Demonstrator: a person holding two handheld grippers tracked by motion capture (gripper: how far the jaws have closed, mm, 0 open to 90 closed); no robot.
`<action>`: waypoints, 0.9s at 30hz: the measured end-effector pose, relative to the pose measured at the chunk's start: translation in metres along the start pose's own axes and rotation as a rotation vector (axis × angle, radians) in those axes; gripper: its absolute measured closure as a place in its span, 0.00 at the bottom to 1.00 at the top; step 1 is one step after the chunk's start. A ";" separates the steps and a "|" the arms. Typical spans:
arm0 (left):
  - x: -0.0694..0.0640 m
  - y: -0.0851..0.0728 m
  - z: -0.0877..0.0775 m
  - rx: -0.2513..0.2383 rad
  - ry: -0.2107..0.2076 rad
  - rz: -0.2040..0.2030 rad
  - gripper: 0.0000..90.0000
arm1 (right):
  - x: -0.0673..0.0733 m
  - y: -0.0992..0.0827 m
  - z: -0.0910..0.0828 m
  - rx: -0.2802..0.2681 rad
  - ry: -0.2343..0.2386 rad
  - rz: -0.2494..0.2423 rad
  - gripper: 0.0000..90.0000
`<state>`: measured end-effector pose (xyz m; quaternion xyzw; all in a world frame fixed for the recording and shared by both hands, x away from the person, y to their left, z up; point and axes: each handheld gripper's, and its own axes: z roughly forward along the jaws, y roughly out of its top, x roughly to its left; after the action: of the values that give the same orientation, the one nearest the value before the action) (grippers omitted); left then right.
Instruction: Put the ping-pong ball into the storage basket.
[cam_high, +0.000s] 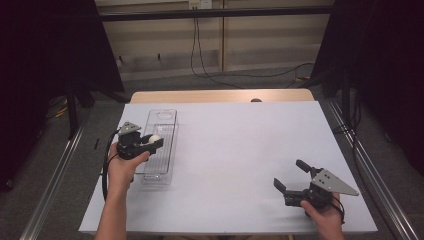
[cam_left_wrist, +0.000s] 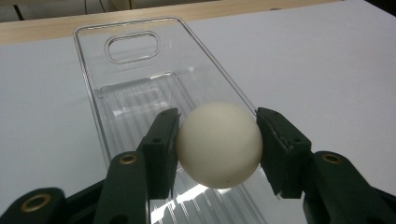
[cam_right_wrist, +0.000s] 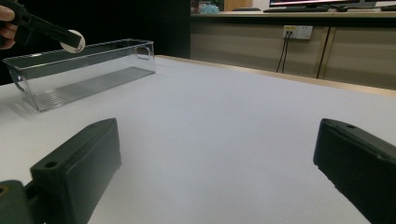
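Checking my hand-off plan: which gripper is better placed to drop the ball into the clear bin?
Left. The left gripper is shut on the white round ball right above the clear plastic bin; the right gripper is open, far off.

A matte cream-white ball (cam_left_wrist: 219, 144) sat between black two-jaw grippers (cam_left_wrist: 217, 154), above a colourless clear plastic bin (cam_left_wrist: 135, 70) with a ribbed floor, on a plain white tabletop (cam_high: 240, 150) edged in pale wood.

A white sheet (cam_high: 240, 150) covers the pale wooden table (cam_high: 220, 95); behind it a black cable (cam_high: 196, 50) hangs from a white wall socket (cam_right_wrist: 298, 31), dark curtains (cam_high: 45, 50) either side
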<state>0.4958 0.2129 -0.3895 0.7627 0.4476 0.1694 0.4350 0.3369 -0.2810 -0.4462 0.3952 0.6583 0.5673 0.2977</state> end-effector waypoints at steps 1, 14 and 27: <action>0.000 0.000 0.000 0.001 0.003 -0.004 0.57 | 0.000 0.000 0.000 0.002 0.000 0.000 0.00; 0.002 -0.002 0.004 0.019 0.006 0.013 0.57 | 0.000 0.000 0.000 -0.003 -0.001 -0.003 0.00; 0.004 -0.003 0.005 0.024 0.005 0.004 0.57 | 0.000 0.000 -0.001 -0.005 0.001 -0.002 0.00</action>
<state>0.4996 0.2140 -0.3956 0.7685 0.4491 0.1667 0.4241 0.3366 -0.2814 -0.4458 0.3934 0.6574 0.5690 0.2990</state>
